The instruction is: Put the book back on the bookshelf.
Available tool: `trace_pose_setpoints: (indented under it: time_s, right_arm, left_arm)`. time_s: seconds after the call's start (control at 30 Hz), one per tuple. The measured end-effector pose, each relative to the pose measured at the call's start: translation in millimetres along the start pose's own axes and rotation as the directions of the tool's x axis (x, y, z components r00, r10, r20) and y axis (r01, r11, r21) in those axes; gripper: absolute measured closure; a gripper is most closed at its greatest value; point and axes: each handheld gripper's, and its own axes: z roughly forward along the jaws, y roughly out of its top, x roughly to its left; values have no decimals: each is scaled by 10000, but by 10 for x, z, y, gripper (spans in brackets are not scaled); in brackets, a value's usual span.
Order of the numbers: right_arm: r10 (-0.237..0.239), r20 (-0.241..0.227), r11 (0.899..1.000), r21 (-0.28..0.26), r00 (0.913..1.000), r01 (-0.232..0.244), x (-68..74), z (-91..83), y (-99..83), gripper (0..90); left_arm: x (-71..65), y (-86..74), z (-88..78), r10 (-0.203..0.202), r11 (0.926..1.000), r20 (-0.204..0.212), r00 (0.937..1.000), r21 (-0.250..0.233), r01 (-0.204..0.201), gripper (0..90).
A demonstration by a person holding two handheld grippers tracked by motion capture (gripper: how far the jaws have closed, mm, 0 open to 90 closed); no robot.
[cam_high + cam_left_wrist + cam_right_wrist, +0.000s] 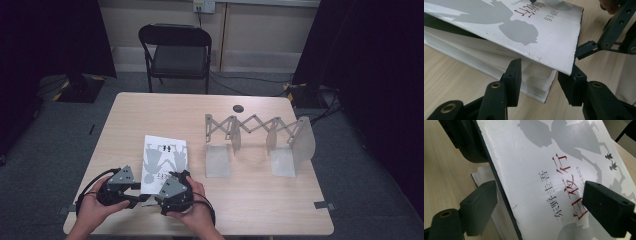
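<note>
A white book (165, 159) with grey silhouettes and red lettering lies flat near the table's front edge. Both grippers are at its near end. My left gripper (141, 196) (542, 71) stands open around the book's near corner: one jaw is against the page block, the other under the corner of the lifted cover (544, 37). My right gripper (165, 186) (541, 195) is open astride that cover (536, 157), with one jaw below its edge by the pages and the other above the printed title. One of the right gripper's fingers (586, 48) touches the cover's edge.
A grey expanding book rack (257, 142) with several upright dividers stands to the right of the book. A black folding chair (175, 52) is beyond the far edge of the wooden table (260, 210). A round cable hole (238, 108) sits at the back.
</note>
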Motion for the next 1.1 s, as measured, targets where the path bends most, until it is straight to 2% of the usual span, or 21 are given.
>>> trace_pose_setpoints:
  time_s: [0.1,0.3,0.5,0.6,0.77,0.8,0.83,0.87,0.9,0.93,0.97,1.0,1.03,1.07,1.1]
  right_arm:
    - [-190,155,9998,11,9997,190,3,21,6,128]
    - [-115,211,9999,-114,9997,117,1,35,-2,136]
    - [-413,312,9989,-195,9987,419,16,46,-28,152]
    - [-585,308,9981,-191,9978,591,25,53,-39,161]
    - [-700,333,9973,-178,9970,706,32,37,-29,200]
    - [-878,315,9960,-158,9956,883,40,22,-17,242]
    - [-878,315,9960,-158,9956,883,40,22,-17,242]
    - [-1093,301,9939,-127,9936,1097,41,-3,5,289]
    - [-1093,301,9939,-127,9936,1097,41,-3,5,289]
    - [-1209,300,9925,-165,9922,1215,39,-31,23,323]
    - [-1178,285,9928,-200,9926,1184,24,-37,21,330]
    - [-1168,262,9929,-197,9928,1173,12,-44,24,339]
    - [-1168,262,9929,-197,9928,1173,12,-44,24,339]
    - [-1222,245,9923,-182,9922,1226,-1,-64,33,362]
    - [-1218,253,9923,-198,9922,1223,-9,-75,38,371]
  left_arm:
    - [-1,-1,1,-40,10000,7,10000,-91,40,546]
    - [-1,-13,6,-65,9999,21,10000,-111,65,545]
    - [-2,-40,29,-75,10000,-3,10000,-42,75,544]
    - [-8,-61,46,42,9999,-94,9999,116,-41,535]
    - [-10,-63,45,15,10000,-70,10000,48,-14,529]
    - [-12,-64,48,27,10000,-56,10000,41,-27,513]
    - [-12,-64,48,27,10000,-56,10000,41,-27,505]
    - [-8,-61,41,-33,9999,43,10000,-114,34,489]
    - [-8,-61,41,-33,9999,43,10000,-114,34,474]
    - [-17,-53,40,62,9998,-27,10000,-185,-62,463]
    - [-17,-53,40,62,9998,-27,10000,-185,-62,431]
    - [-19,-50,62,131,9995,-198,9997,-298,-137,309]
    - [-16,-40,80,96,9998,-275,9996,-167,-101,309]
    - [-26,-39,120,34,9999,-217,9998,-125,-36,232]
    - [-29,-40,136,149,9998,-178,9997,-88,-150,230]
